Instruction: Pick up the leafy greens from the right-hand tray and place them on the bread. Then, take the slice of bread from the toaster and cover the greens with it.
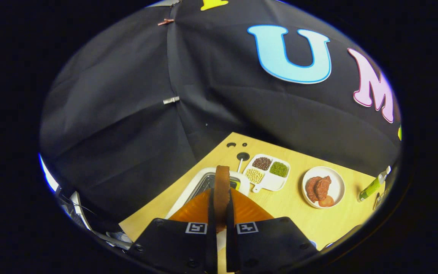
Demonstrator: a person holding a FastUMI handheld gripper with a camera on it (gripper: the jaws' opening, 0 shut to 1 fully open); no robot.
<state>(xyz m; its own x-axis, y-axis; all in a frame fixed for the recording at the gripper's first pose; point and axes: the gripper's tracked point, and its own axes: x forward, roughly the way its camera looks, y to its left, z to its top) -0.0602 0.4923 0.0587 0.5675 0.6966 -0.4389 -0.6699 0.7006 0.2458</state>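
Between the two fingers of the claw (pixel 222 219) sits the slice of bread (pixel 222 186), standing on edge and pinched from both sides, so the claw is clenched on it and it's lifted clear above the toaster (pixel 203 182). Looks like we're on the second half of the job: bread is out, now it has to go over the greens.

Honestly I can't spot the greens or the bottom slice from this angle, so first thing I'd do is swing round until they come into sight. Then tip the slice flat before lowering, line its edges up with the slice below, and let go only once it's resting, otherwise it'll slide off or drag the leaves along.

As for the surroundings, the worktop (pixel 299 217) is pale wood with a few holes near its far corner. Just beyond the toaster there's a divided tray (pixel 270 179) holding three heaps of beans or grains, then a round plate (pixel 336 182) with some reddish-brown food, and further along a green bottle (pixel 373 187). Black cloth hangs behind it all.
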